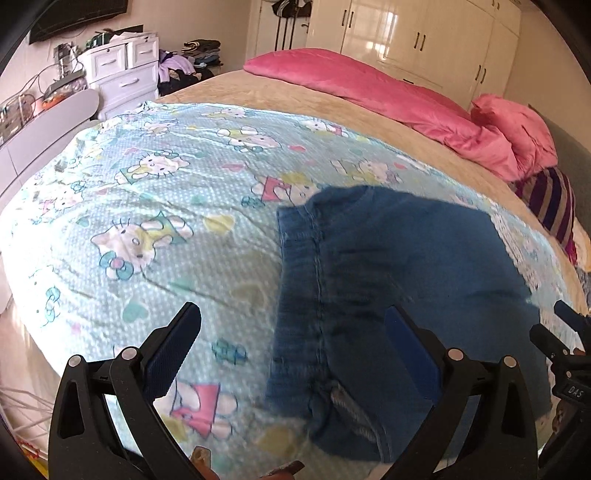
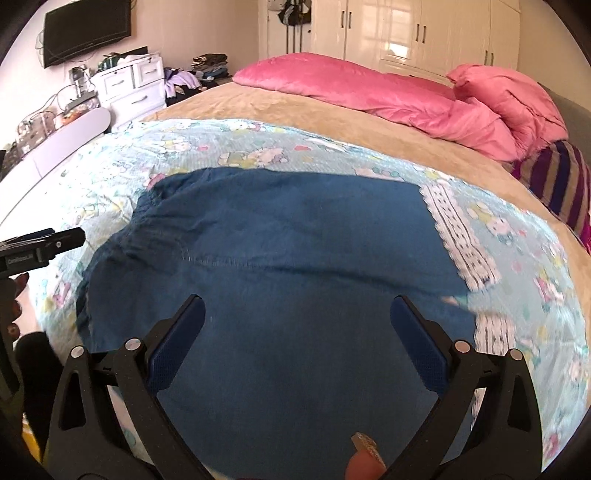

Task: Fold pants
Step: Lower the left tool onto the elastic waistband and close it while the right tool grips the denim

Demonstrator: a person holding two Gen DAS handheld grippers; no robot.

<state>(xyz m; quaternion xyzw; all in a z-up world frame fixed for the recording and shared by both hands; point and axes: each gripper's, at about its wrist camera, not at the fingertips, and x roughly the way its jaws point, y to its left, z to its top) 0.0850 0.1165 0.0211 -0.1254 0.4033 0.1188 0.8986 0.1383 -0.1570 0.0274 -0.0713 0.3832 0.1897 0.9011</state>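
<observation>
Blue pants [image 1: 399, 273] lie on a light blue cartoon-cat sheet [image 1: 155, 206]; their gathered waistband with a white drawstring faces the left wrist camera. My left gripper [image 1: 291, 317] hovers open over the waistband's left edge, its right finger above the fabric and its left finger above the sheet. In the right wrist view the pants [image 2: 295, 258] spread wide, a seam running across them. My right gripper [image 2: 295, 306] is open above the cloth with nothing between its fingers. The left gripper's body [image 2: 40, 243] shows at that view's left edge, the right gripper's body [image 1: 565, 332] at the other view's right edge.
The sheet covers a beige bedspread [image 2: 332, 118]. Pink duvet and pillows [image 2: 399, 92] and a striped cushion [image 2: 565, 181] lie at the far right. White drawers [image 2: 129, 88], a wall TV [image 2: 85, 29] and wardrobes [image 2: 424, 33] stand beyond. A fingertip [image 2: 364, 461] shows at the bottom.
</observation>
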